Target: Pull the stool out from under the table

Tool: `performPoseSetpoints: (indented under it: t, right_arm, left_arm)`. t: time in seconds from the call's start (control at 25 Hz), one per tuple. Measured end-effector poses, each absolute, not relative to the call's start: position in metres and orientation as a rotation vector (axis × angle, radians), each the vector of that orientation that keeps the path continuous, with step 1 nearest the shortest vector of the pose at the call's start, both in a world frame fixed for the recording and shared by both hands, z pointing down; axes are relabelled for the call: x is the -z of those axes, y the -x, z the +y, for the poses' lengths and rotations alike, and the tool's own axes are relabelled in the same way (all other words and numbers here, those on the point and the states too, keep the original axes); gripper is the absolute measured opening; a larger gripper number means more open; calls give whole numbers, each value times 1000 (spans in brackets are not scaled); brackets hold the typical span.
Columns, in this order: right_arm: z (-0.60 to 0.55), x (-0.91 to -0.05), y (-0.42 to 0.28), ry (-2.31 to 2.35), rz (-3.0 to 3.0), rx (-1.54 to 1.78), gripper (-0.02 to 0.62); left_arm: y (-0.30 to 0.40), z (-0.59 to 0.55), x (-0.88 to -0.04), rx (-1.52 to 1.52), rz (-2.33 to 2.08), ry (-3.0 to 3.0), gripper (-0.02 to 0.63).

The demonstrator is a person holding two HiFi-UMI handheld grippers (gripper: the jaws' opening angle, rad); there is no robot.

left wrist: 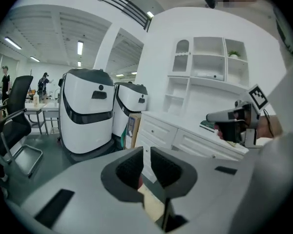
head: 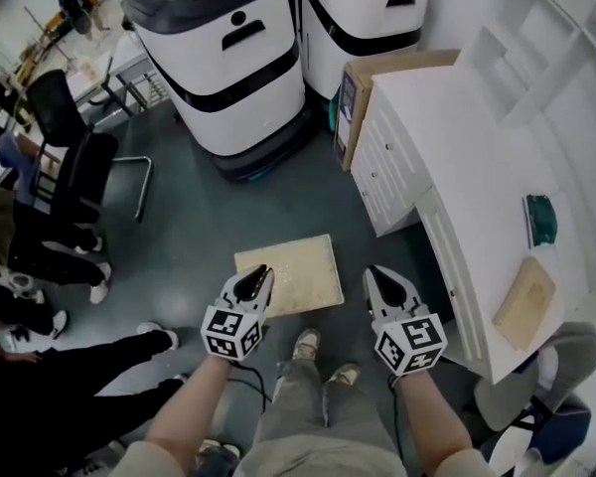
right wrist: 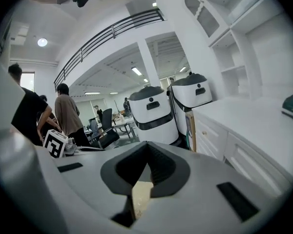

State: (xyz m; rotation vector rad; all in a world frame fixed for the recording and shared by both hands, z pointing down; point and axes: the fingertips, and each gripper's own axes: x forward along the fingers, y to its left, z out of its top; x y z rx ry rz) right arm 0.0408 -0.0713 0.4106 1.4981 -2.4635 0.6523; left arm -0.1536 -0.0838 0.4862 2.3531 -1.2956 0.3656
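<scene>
- Already the stool (head: 293, 271) stands on open floor, left of the white table (head: 457, 137) and apart from it, so the pull looks done.
- Its pale top lies broadside to the person, ahead of and below both grippers.
- Nearer is the left gripper (head: 256, 272), over the near left corner, its jaws a narrow slit on nothing.
- Off the right edge hangs the right gripper (head: 382, 274), jaws pressed together, empty.
</scene>
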Motion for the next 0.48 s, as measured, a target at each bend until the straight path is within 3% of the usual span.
performPoseSetpoints:
  t: [0.48]
  right_arm:
    - [2, -264, -99, -1660, -2462, -394, 21]
  left_arm:
    - [81, -78, -329, -273, -1178, -2579, 48]
